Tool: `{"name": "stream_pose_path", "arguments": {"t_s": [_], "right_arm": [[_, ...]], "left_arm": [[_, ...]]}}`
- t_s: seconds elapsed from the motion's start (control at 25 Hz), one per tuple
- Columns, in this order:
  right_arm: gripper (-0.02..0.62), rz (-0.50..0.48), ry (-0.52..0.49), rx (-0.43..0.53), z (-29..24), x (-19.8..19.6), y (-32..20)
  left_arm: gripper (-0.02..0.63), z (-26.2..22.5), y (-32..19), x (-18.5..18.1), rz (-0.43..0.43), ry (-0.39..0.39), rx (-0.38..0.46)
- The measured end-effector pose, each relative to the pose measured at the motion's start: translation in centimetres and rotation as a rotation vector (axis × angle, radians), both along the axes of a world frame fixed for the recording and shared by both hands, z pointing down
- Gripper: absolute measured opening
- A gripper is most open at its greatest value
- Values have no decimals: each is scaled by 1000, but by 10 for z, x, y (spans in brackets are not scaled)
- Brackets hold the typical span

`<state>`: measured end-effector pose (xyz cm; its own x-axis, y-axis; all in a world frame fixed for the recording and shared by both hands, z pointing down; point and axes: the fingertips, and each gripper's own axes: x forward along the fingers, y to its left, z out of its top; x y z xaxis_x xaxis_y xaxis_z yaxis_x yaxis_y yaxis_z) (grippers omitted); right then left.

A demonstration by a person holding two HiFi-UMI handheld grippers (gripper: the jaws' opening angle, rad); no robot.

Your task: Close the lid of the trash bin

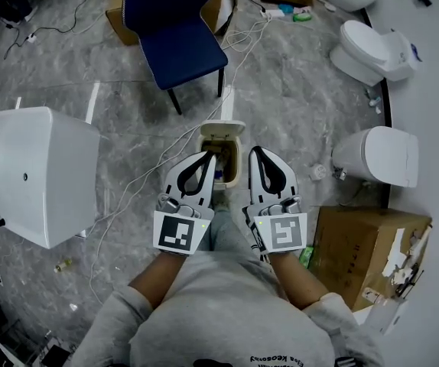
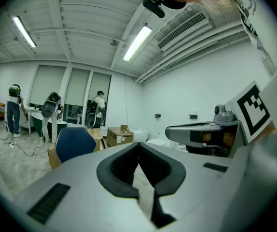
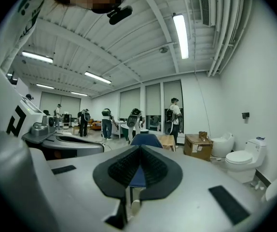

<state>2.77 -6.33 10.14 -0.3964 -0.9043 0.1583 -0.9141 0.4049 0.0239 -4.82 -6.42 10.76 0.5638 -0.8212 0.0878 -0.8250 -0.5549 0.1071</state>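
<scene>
Both sets of jaws together and empty, my left gripper (image 1: 208, 157) and right gripper (image 1: 257, 153) flank the small trash bin (image 1: 238, 168) on the floor. Its raised lid (image 1: 222, 128) looks light, stiff plastic; I'd nudge its top edge.

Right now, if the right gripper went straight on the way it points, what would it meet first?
Probably the blue chair, seen dead ahead past the shut jaws of the right gripper. The open trash bin seems to lie below that line, though depth is unclear.
</scene>
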Motion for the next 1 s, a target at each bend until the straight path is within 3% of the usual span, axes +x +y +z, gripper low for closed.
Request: {"name": "stream_pose_path", "arguments": {"t_s": [0.32, 0.72, 0.84, 1.0], "right_arm": [[34, -55, -9, -24, 48, 11, -32], [32, -74, -10, -37, 120, 28, -55], [32, -69, -6, -47, 142, 34, -62], [32, -64, 0, -64, 172, 41, -68]], "left_arm": [[20, 44, -34, 16, -26, -8, -26], [20, 120, -57, 33, 11, -107, -34], [20, 136, -67, 37, -24, -41, -64], [20, 168, -75, 40, -20, -55, -85]]}}
